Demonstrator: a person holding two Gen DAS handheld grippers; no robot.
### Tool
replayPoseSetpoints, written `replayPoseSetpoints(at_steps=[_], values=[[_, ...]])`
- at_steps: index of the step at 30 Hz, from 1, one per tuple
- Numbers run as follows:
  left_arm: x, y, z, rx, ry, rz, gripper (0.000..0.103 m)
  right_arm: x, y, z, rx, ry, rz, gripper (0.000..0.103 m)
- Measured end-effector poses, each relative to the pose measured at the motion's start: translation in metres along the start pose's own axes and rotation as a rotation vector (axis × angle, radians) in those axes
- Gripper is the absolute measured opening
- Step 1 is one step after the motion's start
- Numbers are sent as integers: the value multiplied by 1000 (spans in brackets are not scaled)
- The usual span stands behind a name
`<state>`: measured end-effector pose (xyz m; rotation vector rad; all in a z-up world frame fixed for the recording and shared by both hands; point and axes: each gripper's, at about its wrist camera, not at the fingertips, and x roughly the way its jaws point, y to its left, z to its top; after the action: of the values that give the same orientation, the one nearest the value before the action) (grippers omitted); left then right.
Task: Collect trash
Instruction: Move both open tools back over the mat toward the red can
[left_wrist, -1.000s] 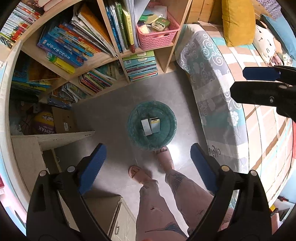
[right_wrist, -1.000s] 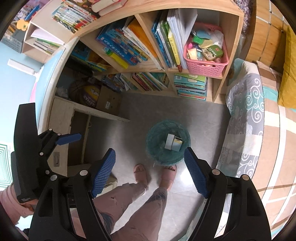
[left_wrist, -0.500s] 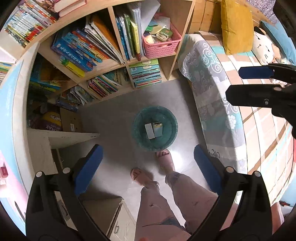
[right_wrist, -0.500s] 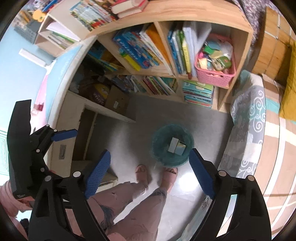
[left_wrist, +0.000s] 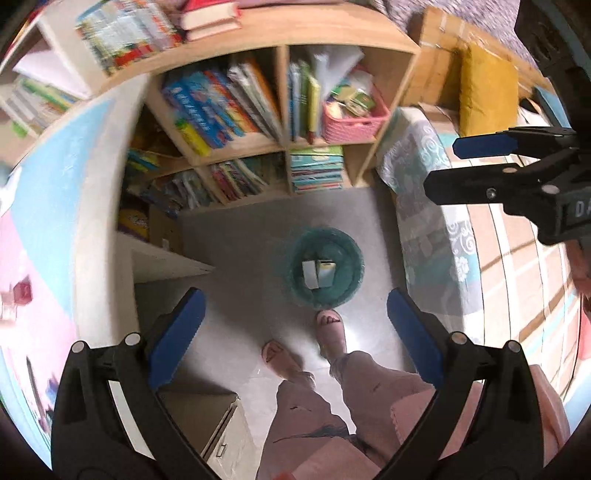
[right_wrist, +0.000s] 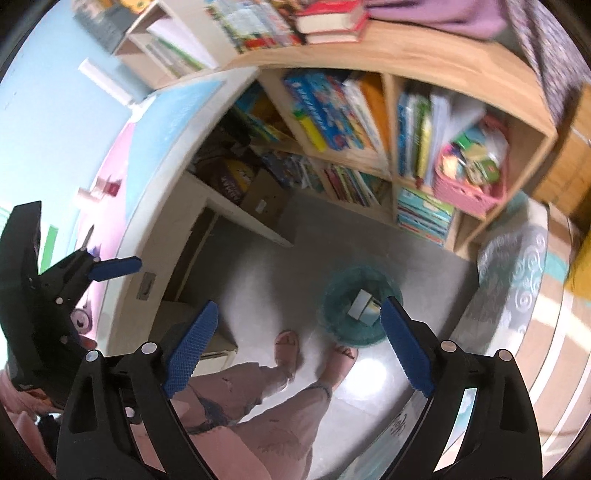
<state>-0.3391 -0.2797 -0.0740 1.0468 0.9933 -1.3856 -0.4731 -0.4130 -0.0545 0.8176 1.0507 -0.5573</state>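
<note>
A teal mesh waste basket (left_wrist: 295, 284) (right_wrist: 334, 326) stands on the grey floor, far below both grippers. Two small cartons (left_wrist: 317, 274) (right_wrist: 359, 305), one white and one pale blue, lie inside it. My left gripper (left_wrist: 295, 334) is open, with only floor and feet showing between its blue pads. My right gripper (right_wrist: 299, 347) has its jaws opening and nothing between them. It also shows side-on at the upper right of the left wrist view (left_wrist: 491, 166). The left gripper (right_wrist: 107, 271) appears at the left edge of the right wrist view.
A wooden bookshelf (left_wrist: 255, 147) full of books holds a pink basket (left_wrist: 354, 118). A bed with a patterned blanket (left_wrist: 432, 221) and a yellow cushion (left_wrist: 484, 92) lies to the right. A desk (left_wrist: 162, 258), a cardboard box (right_wrist: 264, 197) and the person's sandalled feet (left_wrist: 330, 328) surround the basket.
Both grippers have risen, so the basket and its cartons look smaller and farther off. More of the shelf top has come into view. The right jaws stand wider than before.
</note>
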Motion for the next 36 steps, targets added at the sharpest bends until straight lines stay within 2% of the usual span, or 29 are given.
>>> replayPoseSetpoints(at_steps=[4, 10, 15, 24, 31, 36], values=[[-14, 24, -13, -61, -16, 40, 96, 7, 29, 22, -101, 12, 24, 89], [-40, 75, -46, -243, -52, 94, 96, 20, 96, 51, -300, 29, 93, 89], [-61, 116, -87, -398, -50, 214, 96, 38, 170, 65, -527, 65, 160, 89], [-89, 178, -180, -720, -15, 358, 96, 69, 281, 62, -807, 141, 261, 89], [-110, 207, -242, -936, -11, 417, 96, 95, 353, 53, -969, 210, 302, 89], [-118, 224, -285, -1074, 1, 419, 96, 117, 399, 47, -1044, 255, 323, 89]])
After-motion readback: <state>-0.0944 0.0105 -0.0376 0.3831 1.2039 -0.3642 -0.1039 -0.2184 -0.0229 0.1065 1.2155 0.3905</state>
